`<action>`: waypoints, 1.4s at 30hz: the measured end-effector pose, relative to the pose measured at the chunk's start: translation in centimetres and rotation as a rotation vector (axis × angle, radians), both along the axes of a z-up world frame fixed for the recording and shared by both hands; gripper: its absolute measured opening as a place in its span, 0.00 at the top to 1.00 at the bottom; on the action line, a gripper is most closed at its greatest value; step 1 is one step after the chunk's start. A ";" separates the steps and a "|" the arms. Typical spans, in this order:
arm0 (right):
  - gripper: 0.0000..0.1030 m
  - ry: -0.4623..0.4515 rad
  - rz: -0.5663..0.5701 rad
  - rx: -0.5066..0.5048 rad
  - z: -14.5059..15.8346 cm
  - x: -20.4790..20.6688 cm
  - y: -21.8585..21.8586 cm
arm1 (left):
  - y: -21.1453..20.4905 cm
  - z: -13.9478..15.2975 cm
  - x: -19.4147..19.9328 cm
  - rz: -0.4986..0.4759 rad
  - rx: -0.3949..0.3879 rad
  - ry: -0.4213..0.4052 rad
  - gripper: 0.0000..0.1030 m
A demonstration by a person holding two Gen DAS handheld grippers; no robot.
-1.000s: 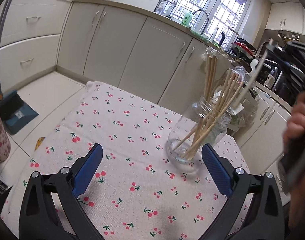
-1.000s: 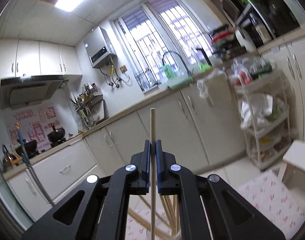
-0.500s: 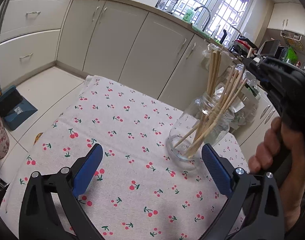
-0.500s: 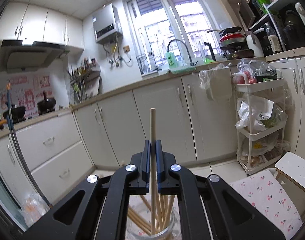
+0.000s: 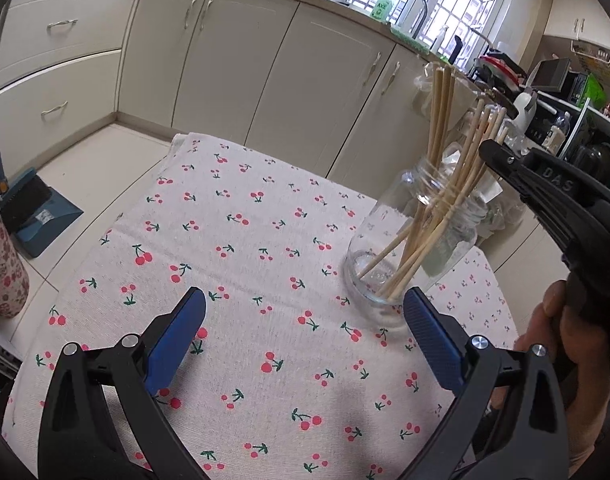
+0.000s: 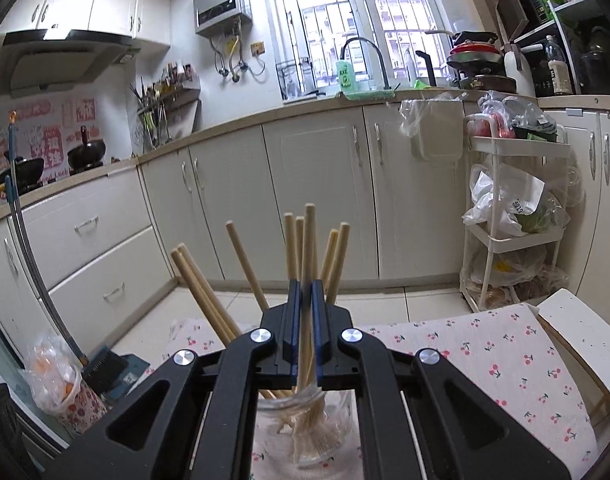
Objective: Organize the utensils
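On the cherry-print tablecloth (image 5: 265, 240) stands one clear glass jar (image 5: 389, 248), and inside it lean the wooden chopsticks (image 5: 437, 120); from the right wrist view I count eight tips above the rim. There are two grippers. The left gripper (image 5: 305, 340) is wide open and holds nothing; the jar stands just beyond its right finger, not touching it. The right gripper (image 6: 303, 312) is above the jar mouth, its jaws are opening a little, and one chopstick (image 6: 309, 240) stands between the pads with its lower end already down in the jar. A hand (image 5: 565, 344) holds this gripper beside the jar.
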State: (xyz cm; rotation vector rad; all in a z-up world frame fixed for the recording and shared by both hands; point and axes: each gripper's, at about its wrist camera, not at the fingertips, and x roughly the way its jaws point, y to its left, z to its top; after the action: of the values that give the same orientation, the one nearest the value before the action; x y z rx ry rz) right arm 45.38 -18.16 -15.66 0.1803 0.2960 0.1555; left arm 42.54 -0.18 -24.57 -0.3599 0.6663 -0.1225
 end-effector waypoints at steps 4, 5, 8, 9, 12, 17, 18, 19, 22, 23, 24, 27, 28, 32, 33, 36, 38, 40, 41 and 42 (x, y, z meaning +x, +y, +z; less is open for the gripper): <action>0.74 -0.003 -0.012 0.006 0.6 -1.7 -1.1 | -0.3 -0.1 0.3 -0.002 0.019 0.020 0.08; 0.70 0.002 -0.017 0.008 0.8 -2.6 -1.5 | -0.4 -0.2 0.4 -0.003 0.026 0.029 0.08; 0.53 0.052 -0.030 0.013 1.1 -5.6 -2.7 | -0.8 -0.1 0.4 -0.022 0.054 0.041 0.08; 0.49 0.078 -0.028 0.010 1.1 -7.0 -3.0 | -0.9 0.0 0.3 -0.029 0.067 0.049 0.08; 0.39 0.155 -0.033 -0.013 1.1 -11.1 -4.1 | -0.9 0.5 -0.7 -0.043 0.100 0.095 0.08; 0.24 0.295 -0.043 -0.021 1.1 -17.5 -5.3 | -0.1 4.6 -6.1 -0.073 0.131 0.069 0.08; 0.22 0.316 -0.035 -0.014 1.2 -18.7 -5.4 | 0.0 6.0 -7.6 -0.074 0.144 0.052 0.08; 0.21 0.329 -0.033 -0.011 1.5 -19.8 -5.4 | 0.2 7.5 -9.3 -0.060 0.171 0.037 0.08; 0.18 0.327 -0.035 0.004 2.9 -23.8 -5.3 | 0.5 10.7 -13.1 -0.009 0.260 0.024 0.07; 0.17 0.319 -0.036 0.010 3.7 -25.2 -5.1 | 0.6 11.7 -14.5 -0.006 0.272 0.032 0.07; 0.15 0.308 -0.038 0.011 4.5 -26.6 -4.9 | 0.8 12.4 -15.4 -0.008 0.279 0.044 0.07; 0.12 0.291 -0.047 -0.008 6.6 -29.6 -4.0 | 1.4 14.9 -19.6 0.018 0.296 0.051 0.07; 0.12 0.288 -0.046 -0.013 7.2 -31.1 -3.6 | 1.4 15.6 -21.2 0.027 0.305 0.049 0.07; 0.08 0.292 -0.042 -0.005 8.5 -35.8 -3.0 | 1.6 18.1 -26.7 0.051 0.339 0.040 0.07; 0.08 0.296 -0.038 -0.005 8.5 -36.7 -2.9 | 1.8 18.6 -28.3 0.053 0.326 0.051 0.07; 0.08 0.301 -0.035 0.015 8.4 -40.2 -2.8 | 2.3 19.0 -31.4 0.059 0.289 0.092 0.07; 0.08 0.305 -0.030 0.027 8.1 -42.1 -2.8 | 2.3 19.3 -33.8 0.054 0.289 0.083 0.07; 0.08 0.311 -0.043 0.038 8.1 -43.1 -3.3 | 1.9 19.5 -35.5 0.044 0.303 0.072 0.07; 0.08 0.315 -0.052 0.049 8.0 -43.6 -3.5 | 1.6 19.8 -36.4 0.034 0.310 0.067 0.07; 0.08 0.317 -0.059 0.063 8.2 -43.8 -3.8 | 1.3 20.0 -36.8 0.025 0.311 0.064 0.07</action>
State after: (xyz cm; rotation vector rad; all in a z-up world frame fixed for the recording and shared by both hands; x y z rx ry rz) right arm 1.54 -21.95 -7.50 0.2762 0.6009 0.0775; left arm 5.75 1.13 -4.61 -0.0731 0.7318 0.0174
